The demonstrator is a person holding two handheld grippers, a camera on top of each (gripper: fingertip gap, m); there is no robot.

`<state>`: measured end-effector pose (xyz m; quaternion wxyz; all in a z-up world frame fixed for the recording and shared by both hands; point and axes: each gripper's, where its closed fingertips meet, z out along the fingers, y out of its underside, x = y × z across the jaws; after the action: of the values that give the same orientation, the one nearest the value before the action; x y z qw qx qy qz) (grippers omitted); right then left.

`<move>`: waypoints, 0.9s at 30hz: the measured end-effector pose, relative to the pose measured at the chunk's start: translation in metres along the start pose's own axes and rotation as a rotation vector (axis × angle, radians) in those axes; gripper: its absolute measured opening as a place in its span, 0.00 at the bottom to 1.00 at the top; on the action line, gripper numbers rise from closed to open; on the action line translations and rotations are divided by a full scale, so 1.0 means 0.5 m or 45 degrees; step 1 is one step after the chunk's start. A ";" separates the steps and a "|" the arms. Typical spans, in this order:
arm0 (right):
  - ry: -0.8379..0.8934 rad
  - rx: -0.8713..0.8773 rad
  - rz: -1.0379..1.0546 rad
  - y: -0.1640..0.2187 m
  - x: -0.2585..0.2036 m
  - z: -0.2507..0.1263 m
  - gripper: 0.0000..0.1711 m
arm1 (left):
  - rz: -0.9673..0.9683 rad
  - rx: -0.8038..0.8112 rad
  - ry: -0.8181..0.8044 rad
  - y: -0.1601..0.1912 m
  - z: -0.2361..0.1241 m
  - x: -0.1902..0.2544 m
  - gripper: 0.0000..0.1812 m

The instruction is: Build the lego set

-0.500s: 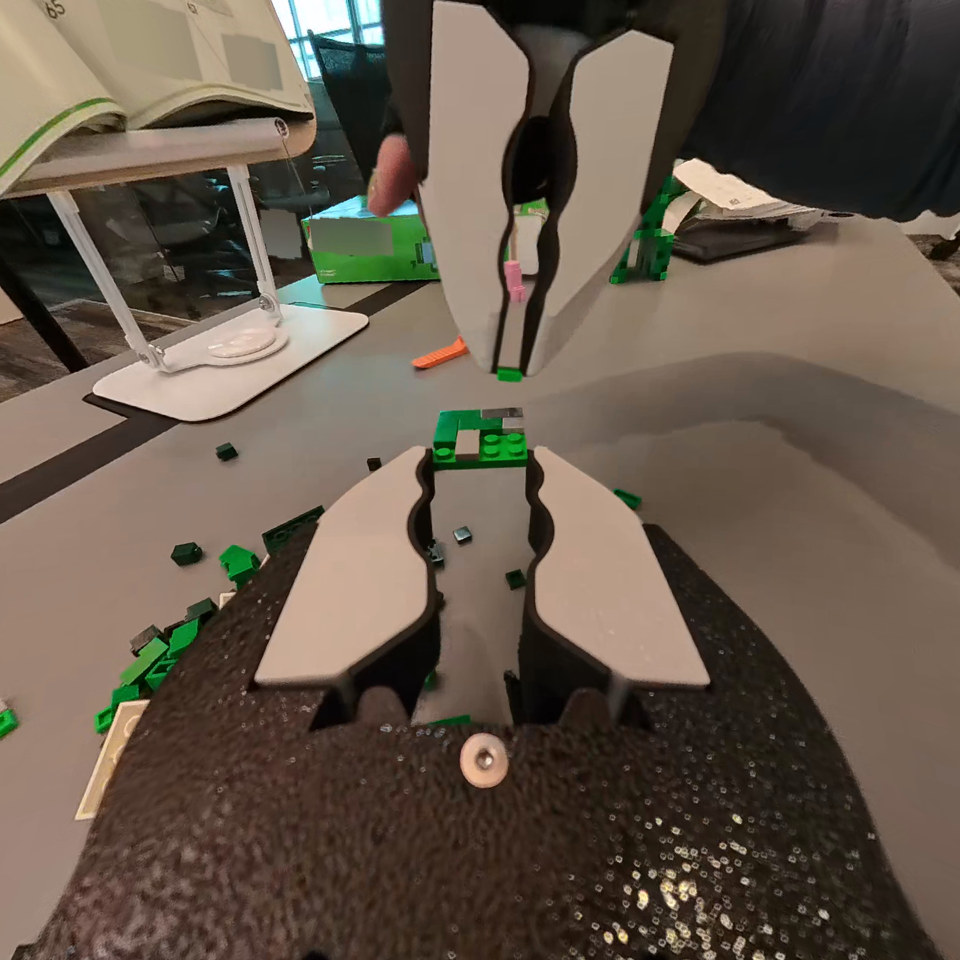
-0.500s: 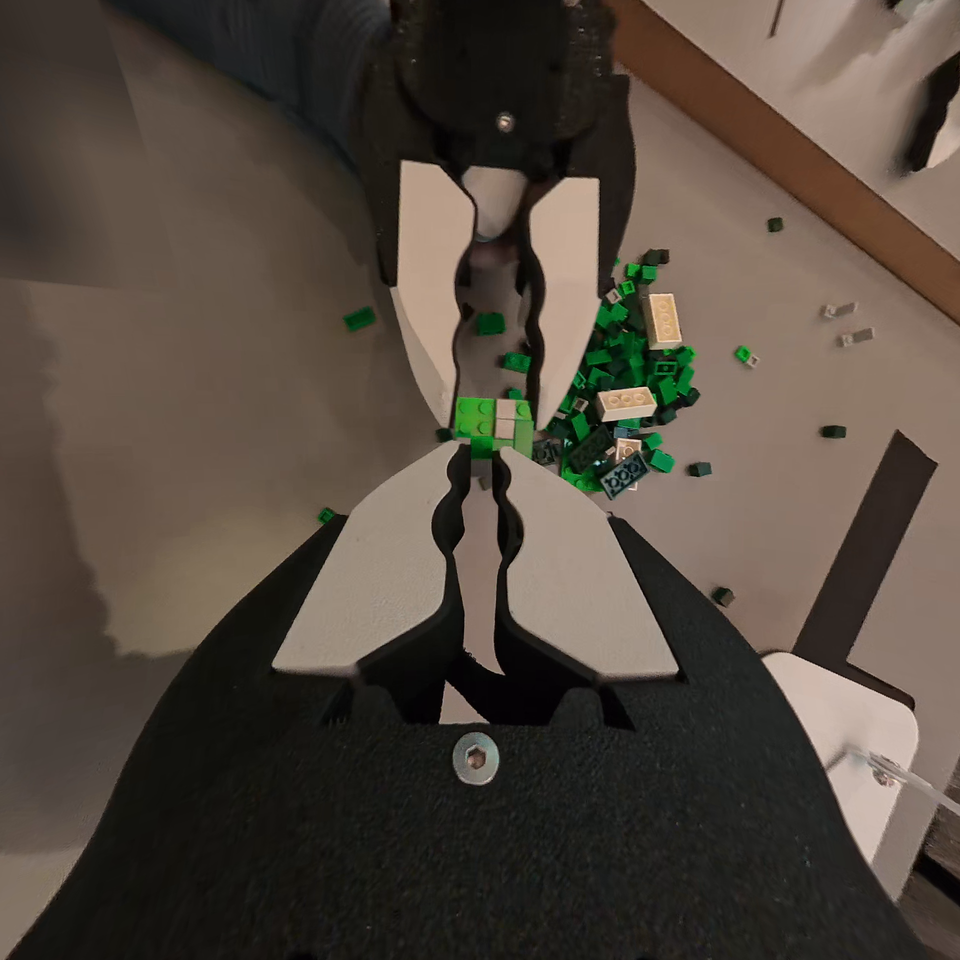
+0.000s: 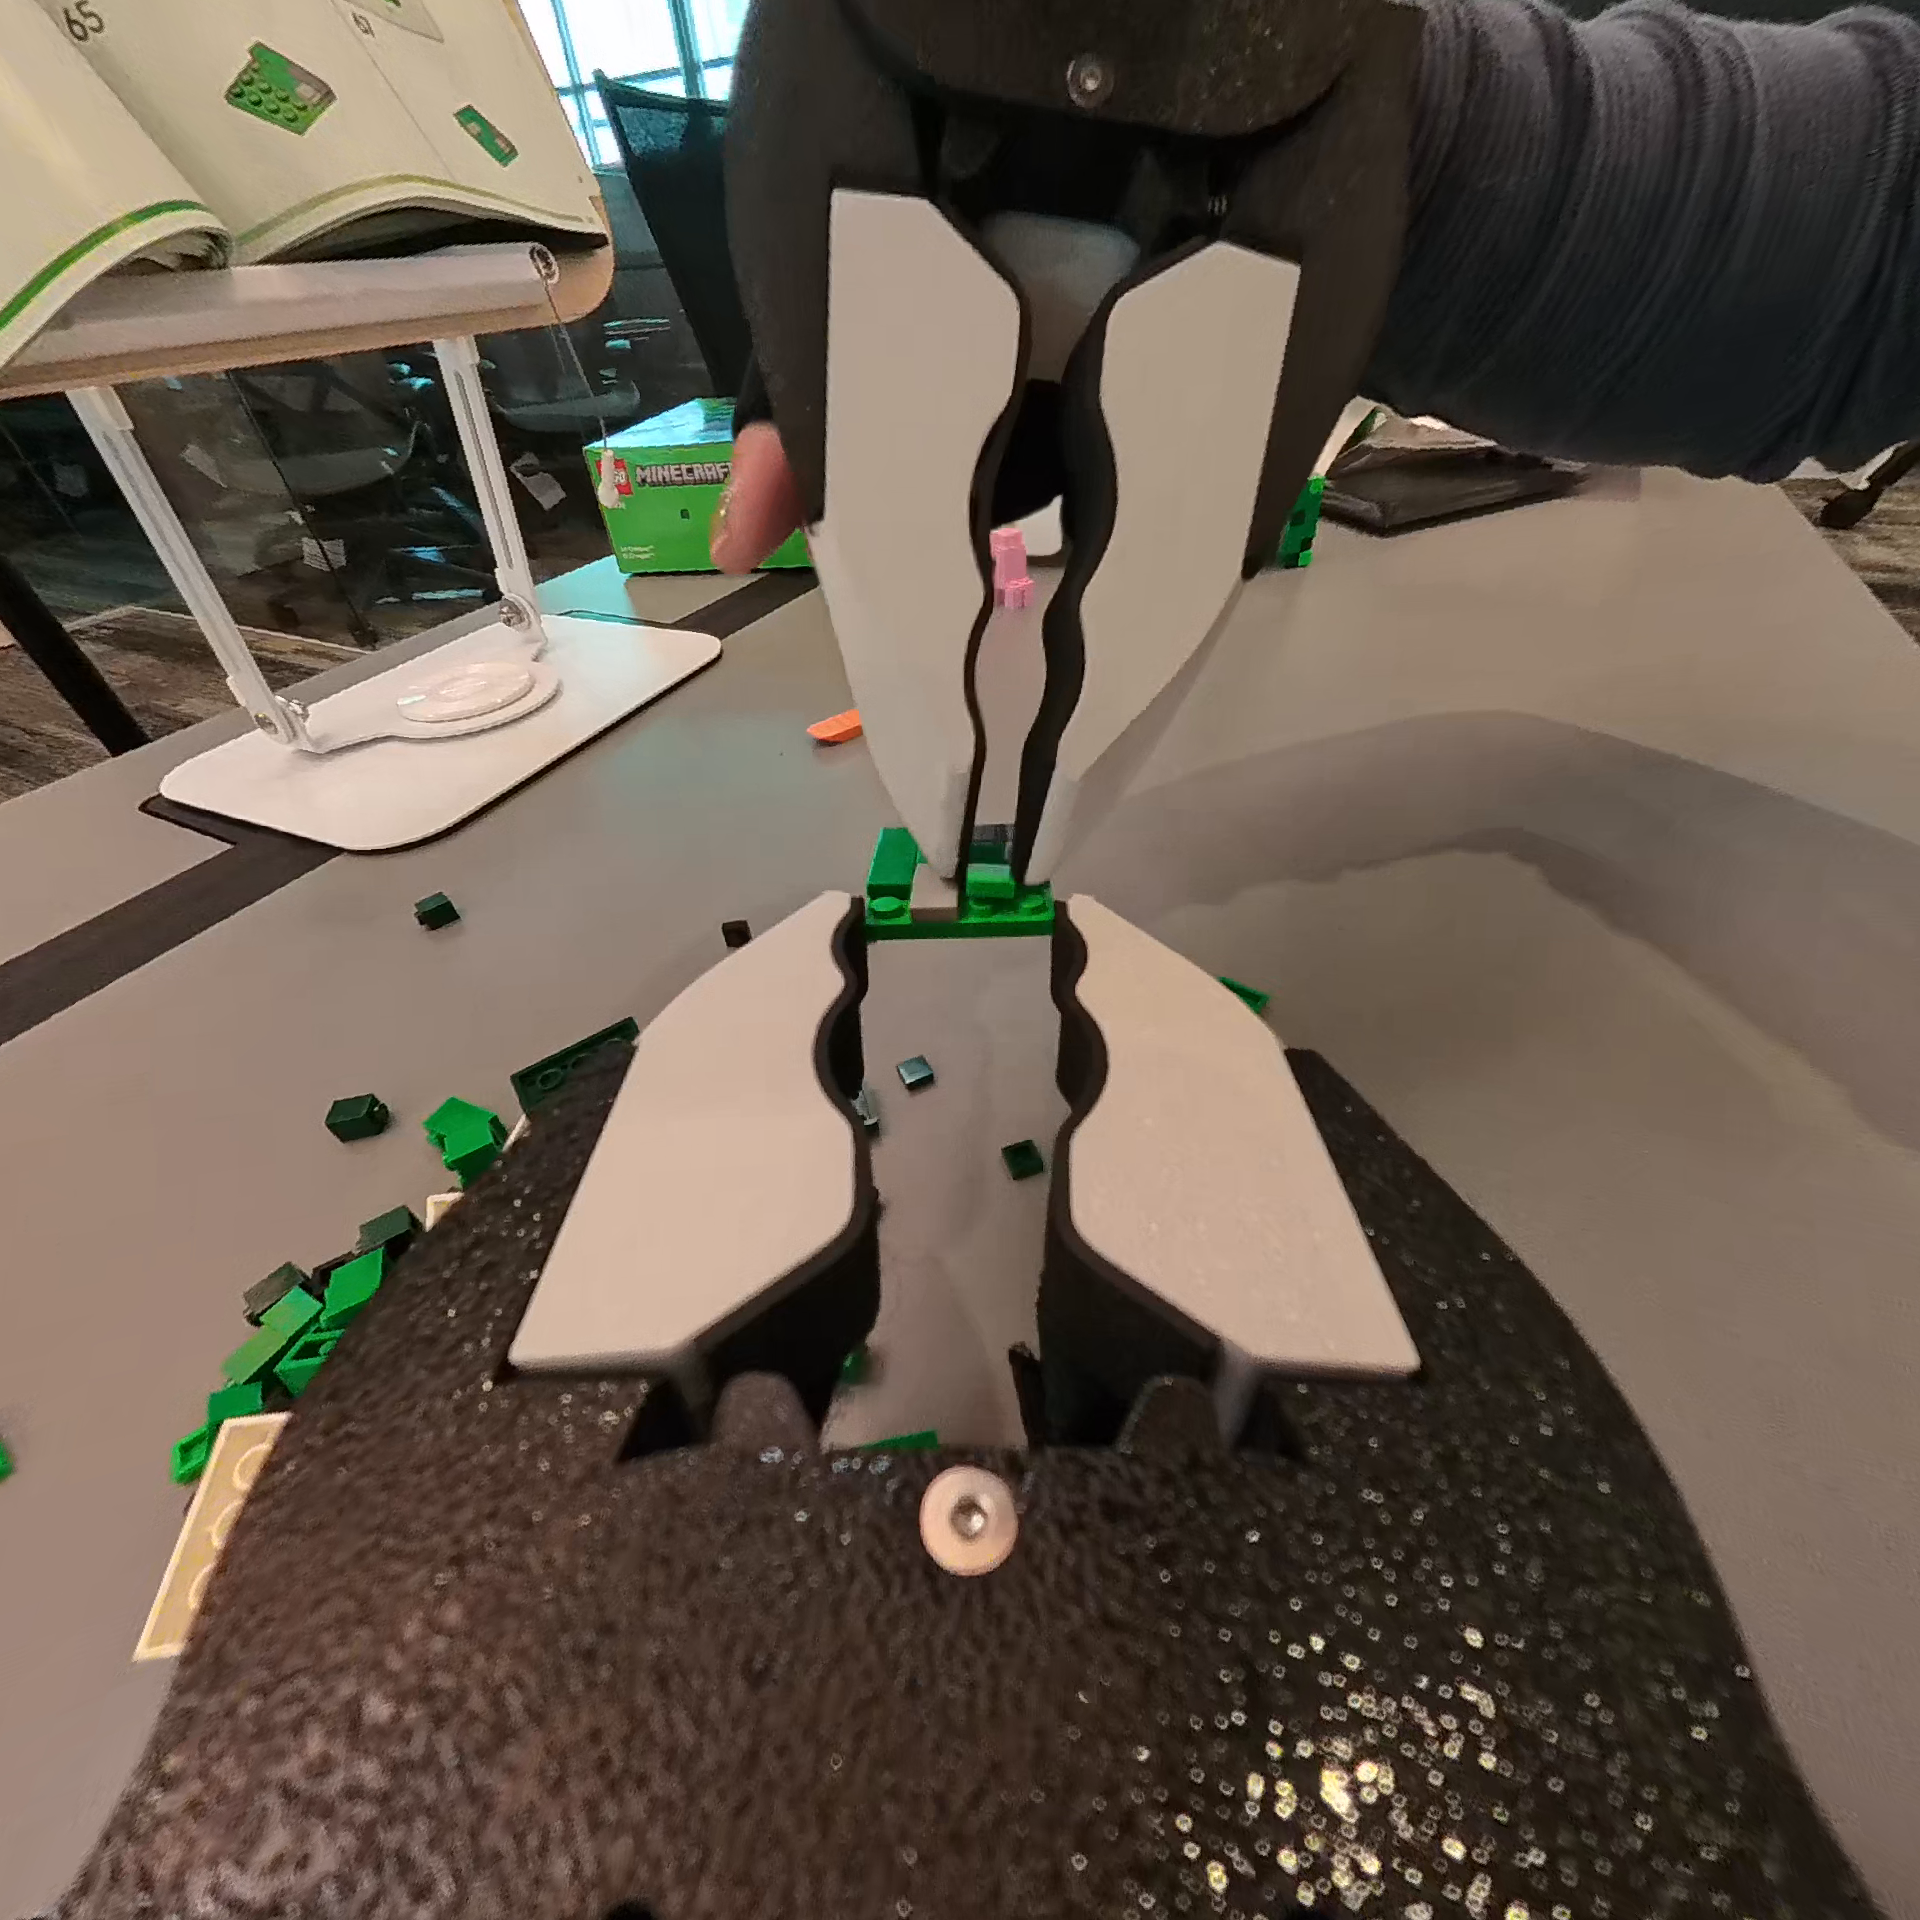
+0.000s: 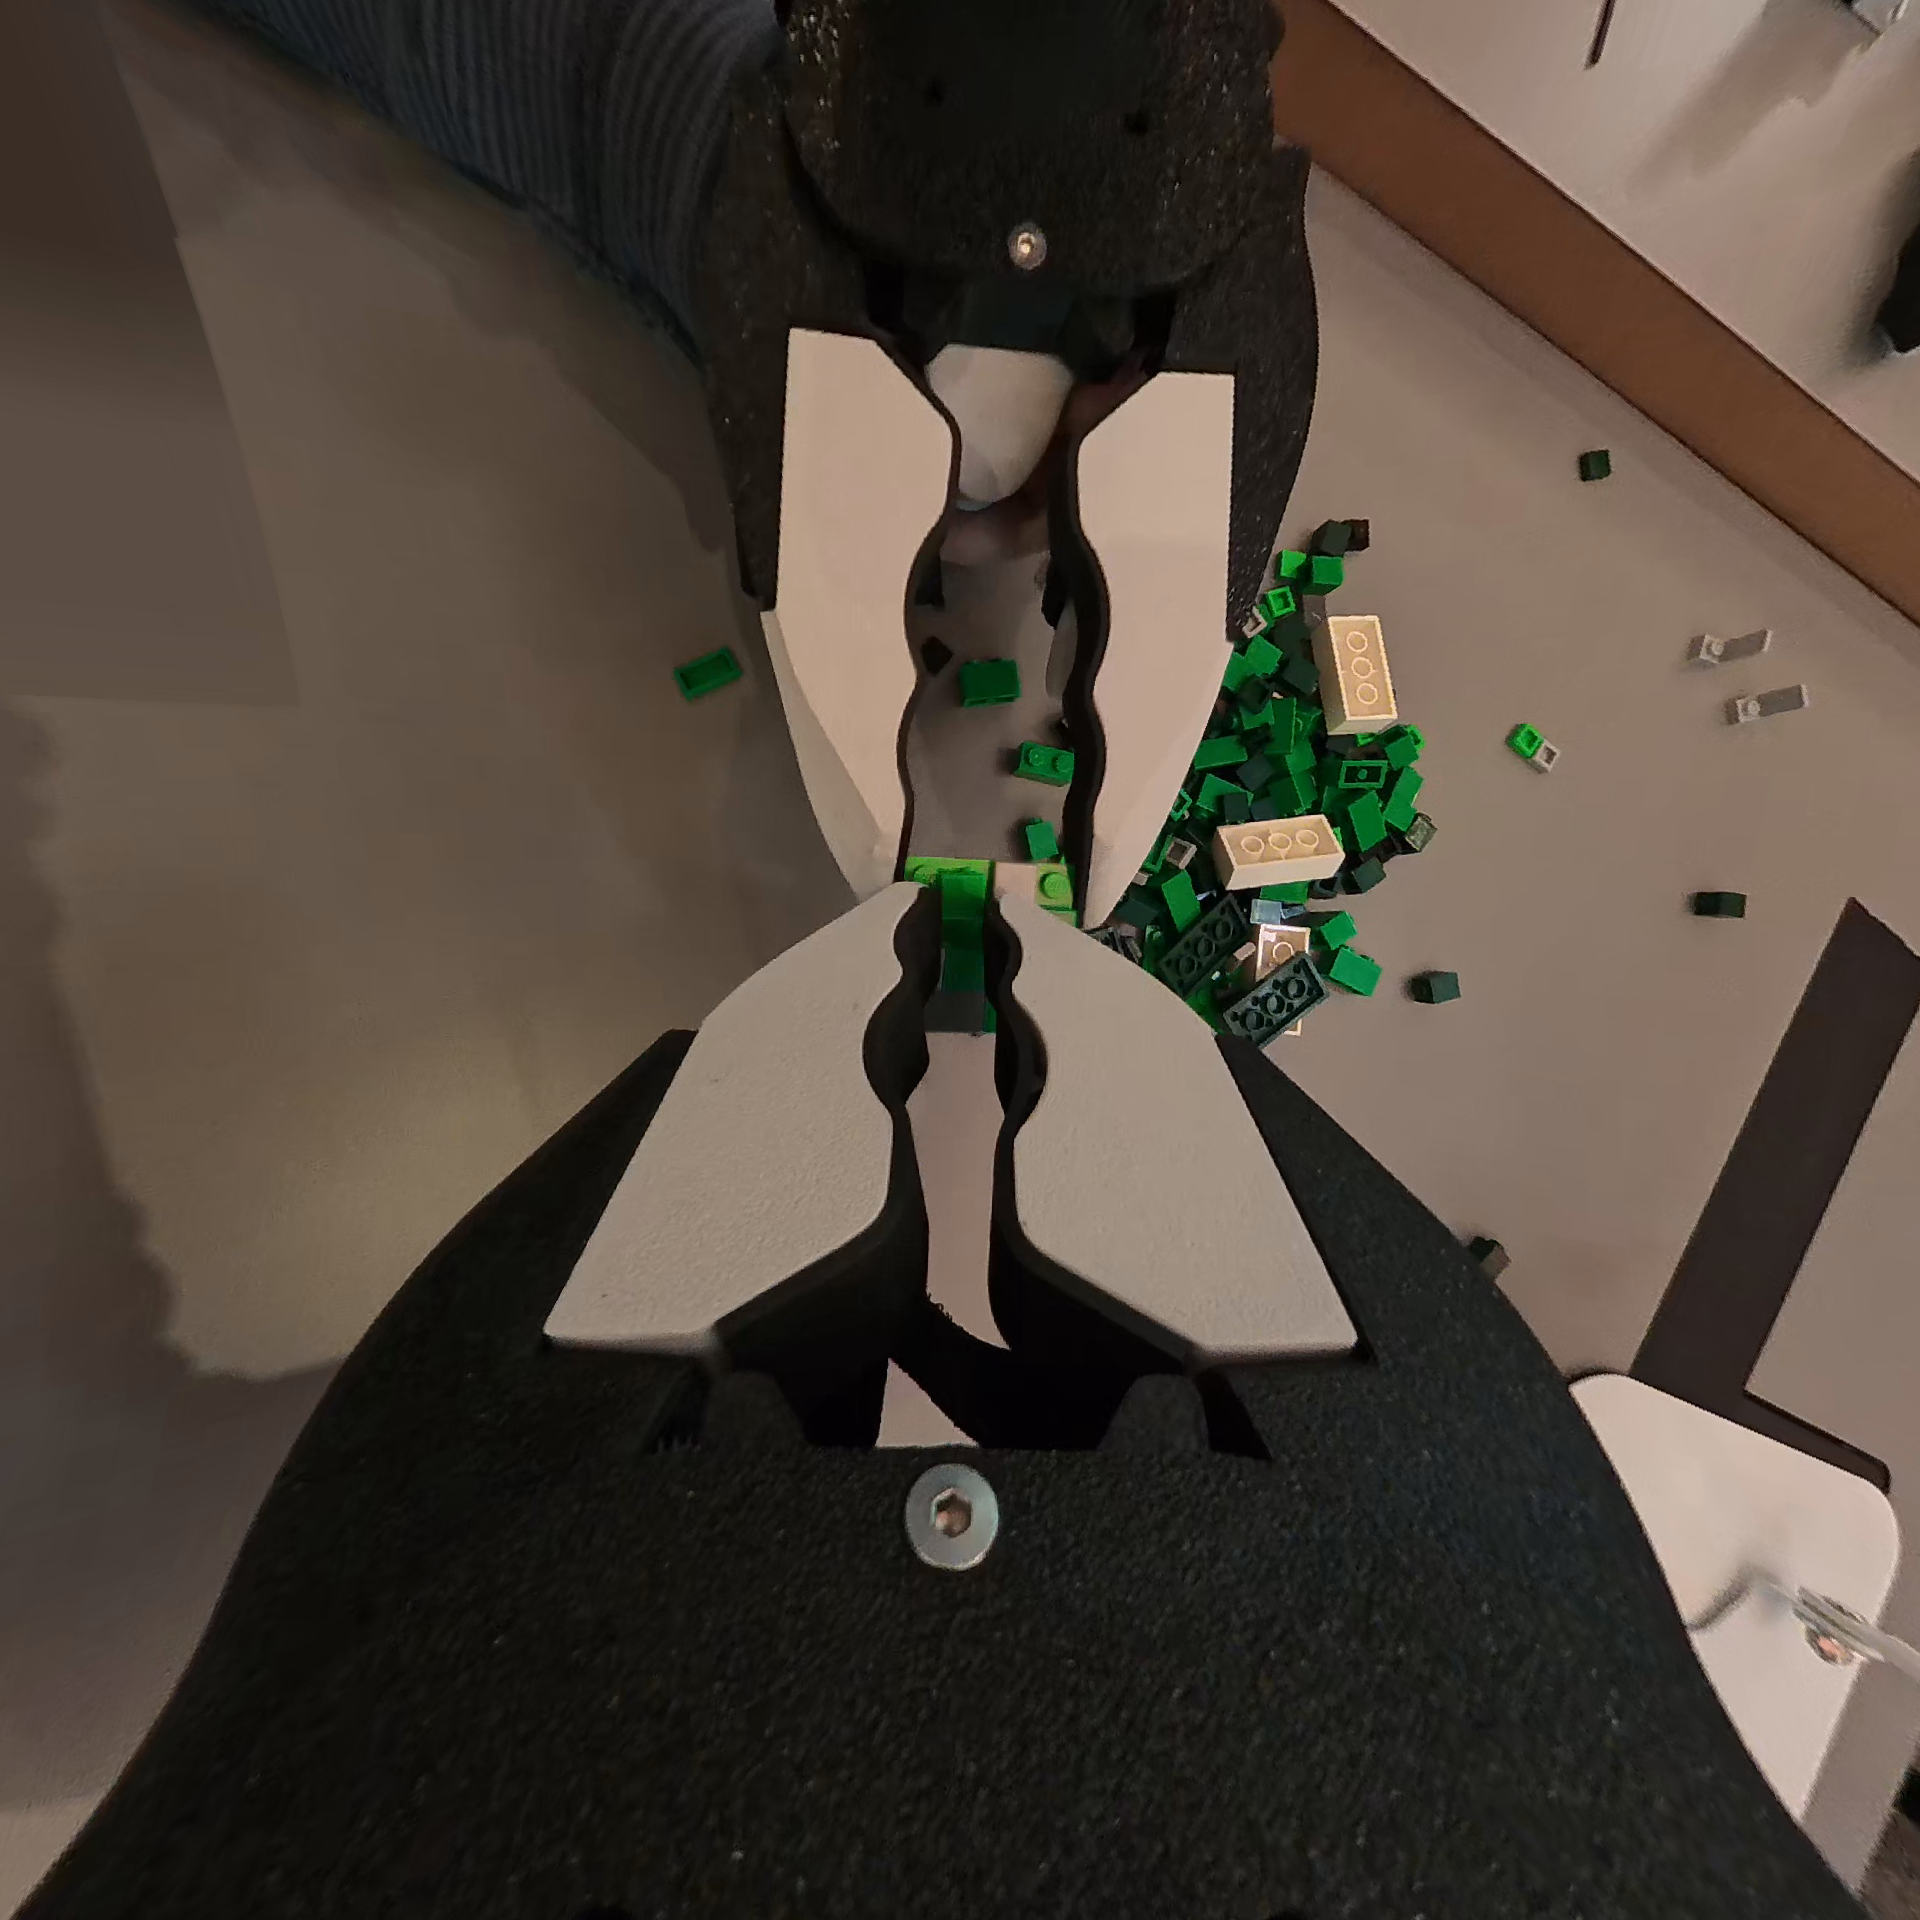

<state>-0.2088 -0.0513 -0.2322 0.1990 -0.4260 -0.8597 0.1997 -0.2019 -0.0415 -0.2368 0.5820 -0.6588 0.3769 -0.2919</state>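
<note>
Green plates and a grey tile make up the small build (image 3: pixel 961 904), which sits on the grey counter well in from its edges, so it can be pressed on from above. The left hand-held gripper (image 3: pixel 961 925) has its jaws set to the width of the build and clamped on its two sides, most likely to brace it against sliding while a piece goes on. The right hand-held gripper (image 3: pixel 989 868) comes down from the far side with its jaws narrow, pinching a small green piece (image 3: pixel 987 883) that touches the top of the build; whether the studs have seated I cannot tell. In the right wrist view the same piece (image 4: pixel 961 940) shows between that gripper's tips. Loose green, dark and cream bricks (image 4: pixel 1288 821) lie heaped just beside the build, within easy reach. An open instruction book (image 3: pixel 260 114) rests on a white stand (image 3: pixel 436 727) toward the counter's far left, tilted for reading
</note>
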 end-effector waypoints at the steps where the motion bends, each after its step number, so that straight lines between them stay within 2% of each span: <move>1: -0.002 0.002 0.001 -0.001 0.000 0.001 0.04 | 0.003 -0.004 0.004 0.001 0.001 0.001 0.18; 27: -0.002 -0.160 -0.024 0.022 -0.003 -0.003 0.04 | 0.025 -0.041 0.009 0.008 0.006 0.005 0.18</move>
<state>-0.2002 -0.0461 -0.2367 0.1729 -0.4295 -0.8747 0.1437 -0.1984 -0.0422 -0.2412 0.5729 -0.6632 0.3900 -0.2827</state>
